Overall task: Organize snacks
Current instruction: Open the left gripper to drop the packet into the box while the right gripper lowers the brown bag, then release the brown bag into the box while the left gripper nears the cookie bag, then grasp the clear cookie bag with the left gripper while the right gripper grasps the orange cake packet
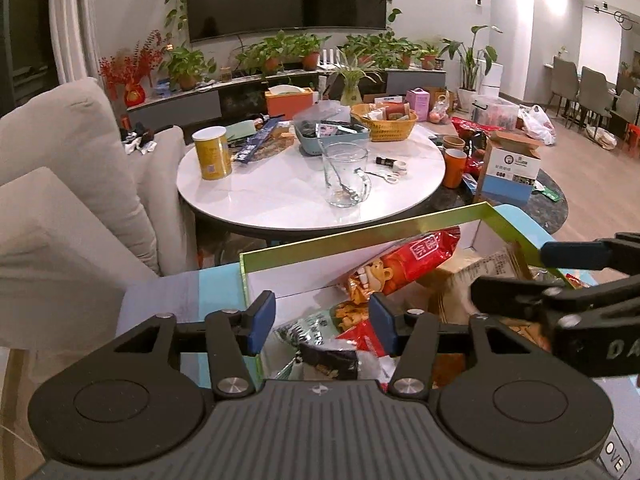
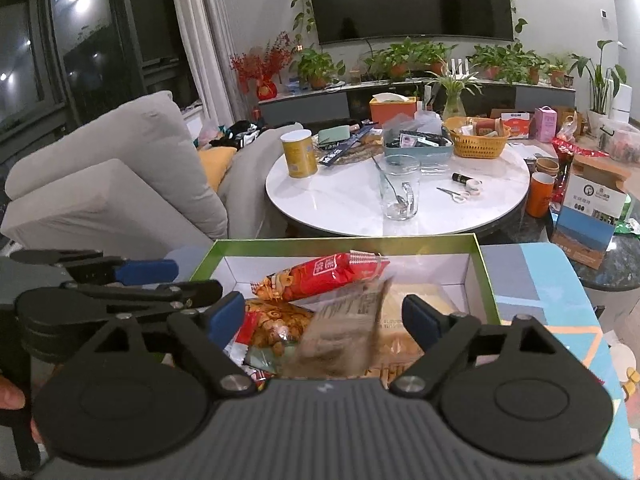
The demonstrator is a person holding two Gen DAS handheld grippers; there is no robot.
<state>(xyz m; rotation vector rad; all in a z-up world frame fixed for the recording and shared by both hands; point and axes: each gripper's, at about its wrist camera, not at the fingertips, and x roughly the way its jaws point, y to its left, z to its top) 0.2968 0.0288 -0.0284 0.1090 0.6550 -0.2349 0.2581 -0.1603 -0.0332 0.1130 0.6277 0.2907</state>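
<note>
A green-rimmed box [image 1: 360,230] [image 2: 344,240] with white inner walls holds several snack packets, a red bag [image 1: 416,256] [image 2: 332,270] lying on top at the back. My left gripper [image 1: 322,322] hangs open over the box's near left corner, nothing between its blue pads. It also shows side-on at the left of the right wrist view [image 2: 198,279]. My right gripper [image 2: 324,318] stands wide open above the box. A blurred pale packet [image 2: 344,328] sits between its fingers, touching neither pad. The right gripper [image 1: 510,272] enters the left wrist view from the right.
Beyond the box stands a round white table [image 1: 280,200] with a glass mug [image 1: 344,176], a yellow can [image 1: 212,152] and baskets. A grey sofa [image 1: 60,200] is on the left. A cardboard carton [image 1: 508,168] and orange cup [image 1: 455,168] stand at the right.
</note>
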